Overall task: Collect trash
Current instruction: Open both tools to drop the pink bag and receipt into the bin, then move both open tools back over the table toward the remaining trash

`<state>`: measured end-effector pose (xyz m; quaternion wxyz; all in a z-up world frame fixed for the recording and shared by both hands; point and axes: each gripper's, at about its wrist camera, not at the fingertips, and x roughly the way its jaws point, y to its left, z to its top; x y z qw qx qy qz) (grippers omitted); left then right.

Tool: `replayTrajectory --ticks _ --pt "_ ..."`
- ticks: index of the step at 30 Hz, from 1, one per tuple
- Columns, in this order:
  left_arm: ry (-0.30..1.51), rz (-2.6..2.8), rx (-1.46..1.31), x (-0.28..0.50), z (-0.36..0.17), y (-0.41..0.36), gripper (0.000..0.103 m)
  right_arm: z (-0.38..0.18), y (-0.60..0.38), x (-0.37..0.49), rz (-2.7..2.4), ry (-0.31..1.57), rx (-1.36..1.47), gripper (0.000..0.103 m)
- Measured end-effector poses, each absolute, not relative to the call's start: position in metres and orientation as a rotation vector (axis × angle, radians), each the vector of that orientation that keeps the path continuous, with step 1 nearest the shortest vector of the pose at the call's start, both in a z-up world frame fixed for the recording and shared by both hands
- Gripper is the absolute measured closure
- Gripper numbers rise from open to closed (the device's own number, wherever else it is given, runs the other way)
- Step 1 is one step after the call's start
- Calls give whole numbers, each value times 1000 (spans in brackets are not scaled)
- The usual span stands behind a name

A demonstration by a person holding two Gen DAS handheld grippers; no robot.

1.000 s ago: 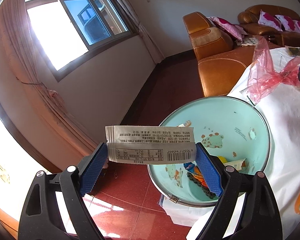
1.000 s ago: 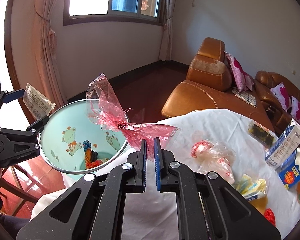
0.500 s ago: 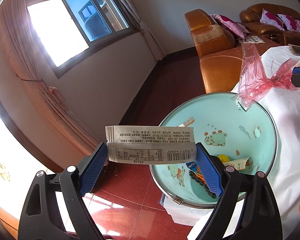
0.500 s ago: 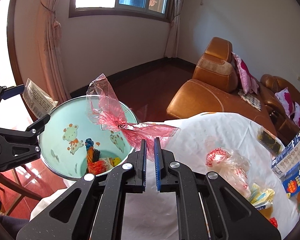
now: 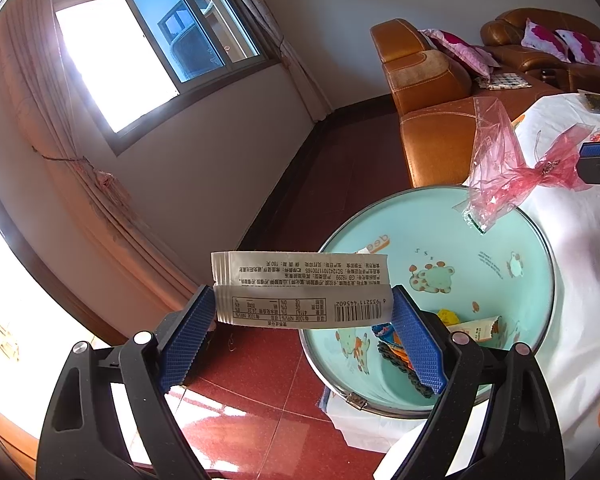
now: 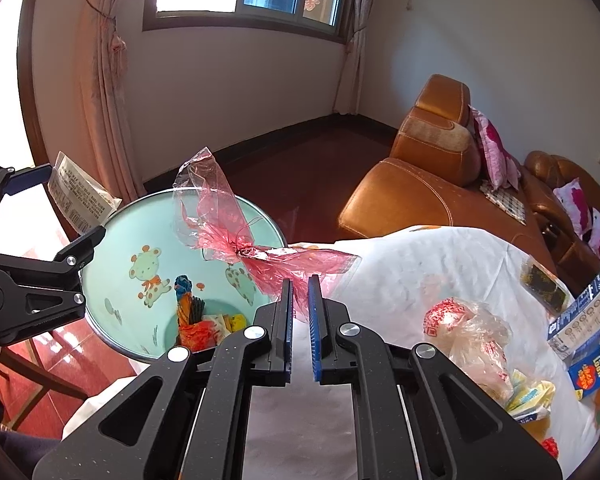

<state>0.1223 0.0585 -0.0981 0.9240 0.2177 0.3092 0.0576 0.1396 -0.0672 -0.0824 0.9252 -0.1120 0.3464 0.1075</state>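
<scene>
My right tongs have carried the pink plastic wrapper, pinched by its tail, out over the basin, nearer than my left tongs, which stand wide across a white packet beside the rim.

My right gripper pinches a pink plastic bag over the mint basin, while my left gripper holds a white printed wrapper beside its rim.
</scene>
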Motion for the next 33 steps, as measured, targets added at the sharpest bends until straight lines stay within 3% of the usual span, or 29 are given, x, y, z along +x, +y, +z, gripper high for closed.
replayTrajectory --ticks 7,10,22,25,33 --pt "629 89 433 121 -98 57 16 -85 -61 143 236 716 -228 93" --pt "624 85 414 121 -97 58 7 -85 -60 144 241 706 -221 69" --pt "637 56 385 122 -96 57 6 -85 -67 137 221 719 -185 64" --pt "640 32 377 119 -96 50 6 -77 -75 126 202 703 -160 58" --pt "631 -65 405 99 -100 15 6 -62 -113 84 130 673 -108 58"
